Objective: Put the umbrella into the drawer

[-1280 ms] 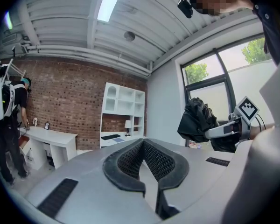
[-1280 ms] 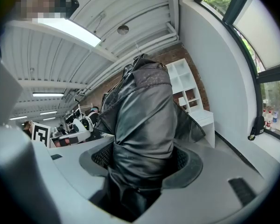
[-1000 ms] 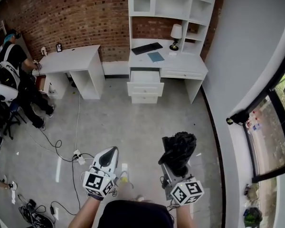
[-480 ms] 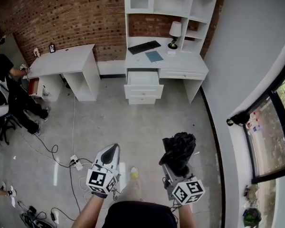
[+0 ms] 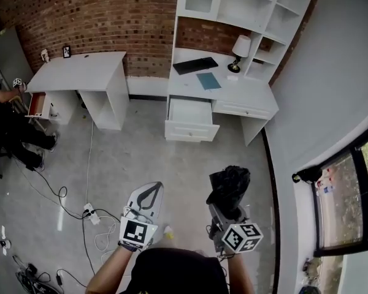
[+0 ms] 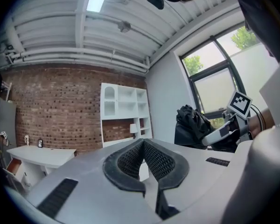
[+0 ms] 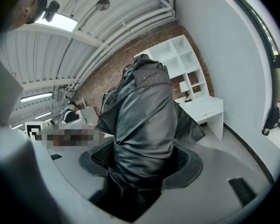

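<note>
Head view: right gripper (image 5: 222,212) is clamping the floppy black umbrella (image 5: 229,185), which could snag entering the open drawer (image 5: 190,111); left gripper (image 5: 148,196) is carrying nothing, jaws together.

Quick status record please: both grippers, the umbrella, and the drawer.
left gripper: jaws together, nothing between them
right gripper: shut on the umbrella
umbrella: black, folded, sticking up out of the jaws
drawer: pulled open, in the white desk by the brick wall
progress: umbrella not yet at the drawer; open floor lies between
</note>
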A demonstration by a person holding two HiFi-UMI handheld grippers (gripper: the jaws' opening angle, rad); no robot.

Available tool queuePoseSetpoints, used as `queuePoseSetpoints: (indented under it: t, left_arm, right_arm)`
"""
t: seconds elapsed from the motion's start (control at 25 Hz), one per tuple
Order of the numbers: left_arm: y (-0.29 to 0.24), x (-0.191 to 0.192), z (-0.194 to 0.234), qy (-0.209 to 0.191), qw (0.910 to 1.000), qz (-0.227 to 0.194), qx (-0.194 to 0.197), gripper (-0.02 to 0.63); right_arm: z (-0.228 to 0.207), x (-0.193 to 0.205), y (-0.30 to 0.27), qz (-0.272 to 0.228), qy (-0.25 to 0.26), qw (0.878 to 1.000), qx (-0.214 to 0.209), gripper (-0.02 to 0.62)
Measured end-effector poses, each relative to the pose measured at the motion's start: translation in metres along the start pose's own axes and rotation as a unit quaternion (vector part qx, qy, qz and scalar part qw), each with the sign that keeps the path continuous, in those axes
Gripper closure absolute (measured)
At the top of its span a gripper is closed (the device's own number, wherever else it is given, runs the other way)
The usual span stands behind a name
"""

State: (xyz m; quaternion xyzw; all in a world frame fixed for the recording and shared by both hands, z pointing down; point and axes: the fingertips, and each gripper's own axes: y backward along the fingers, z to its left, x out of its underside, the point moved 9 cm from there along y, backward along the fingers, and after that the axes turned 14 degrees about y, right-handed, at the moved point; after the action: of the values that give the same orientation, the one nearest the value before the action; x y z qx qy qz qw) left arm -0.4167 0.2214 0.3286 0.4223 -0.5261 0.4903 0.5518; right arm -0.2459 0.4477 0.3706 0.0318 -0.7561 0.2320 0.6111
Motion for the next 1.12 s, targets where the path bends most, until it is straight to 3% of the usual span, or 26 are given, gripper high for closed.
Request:
queuePoseSetpoints:
  t: [0.16, 0.32, 0.6, 0.84, 1.12]
  left_arm:
    - [-0.02, -0.005, 0.04, 0.059, 0.9981, -0.019, -0.003, 0.594]
    - [-0.046, -0.009, 0.056, 0.067, 0.9962, -0.055, 0.004, 0.594]
    - [-0.056, 0.012, 0.085, 0.104, 0.9939, -0.03, -0.02, 0.594]
    - [-0.081, 0.021, 0.112, 0.108, 0.9933, -0.022, -0.036, 0.594]
    - [-0.16, 0.022, 0.126, 0.104, 0.9937, -0.011, -0.041, 0.594]
  right_arm:
    - [0.008, -0.016, -0.031, 0.009, -0.001, 1.0, -0.001, 0.322]
    - [-0.002, -0.031, -0.059, 0.016, 0.019, 1.0, 0.006, 0.322]
    - [-0.011, -0.045, -0.094, 0.025, 0.03, 0.999, -0.01, 0.322]
    - [-0.023, -0.044, -0.134, 0.014, 0.027, 0.999, -0.032, 0.322]
    - [-0.088, -0.068, -0.198, -0.005, 0.038, 0.998, -0.047, 0.322]
